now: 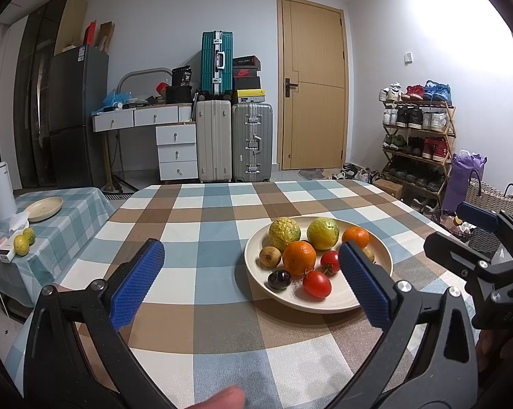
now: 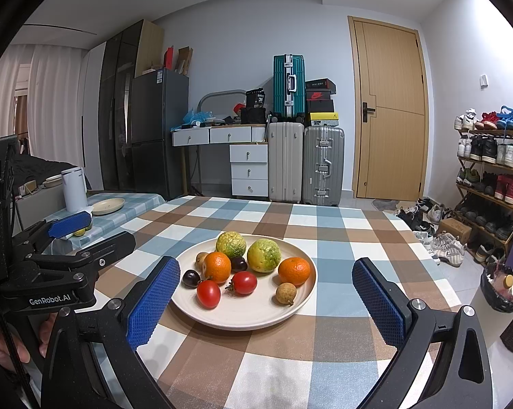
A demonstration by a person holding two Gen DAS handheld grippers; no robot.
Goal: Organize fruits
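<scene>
Right wrist view: a cream plate (image 2: pixel 256 320) sits on a checked counter (image 2: pixel 324 358), holding the fruit together. Counted there: two green-yellow citrus (image 2: pixel 231 242), two oranges (image 2: pixel 217 266), two red tomatoes (image 2: pixel 208 293), two dark plums (image 2: pixel 191 278) and two small brown fruits (image 2: pixel 285 293). The right claw (image 2: pixel 266 301) hovers low before the plate, jaws wide and holding nothing. The left claw (image 1: pixel 251 284) is likewise wide and empty, its right pad in front of the plate's edge. On a side counter (image 1: pixel 69 225) well apart sit a second, seemingly empty plate (image 1: pixel 44 208) and two more green-yellow citrus (image 1: pixel 21 244). This could be a sorted plate or one awaiting sorting. Any grasp would do best centred on one fruit, closing gently, since tomatoes bruise and round fruit rolls.
</scene>
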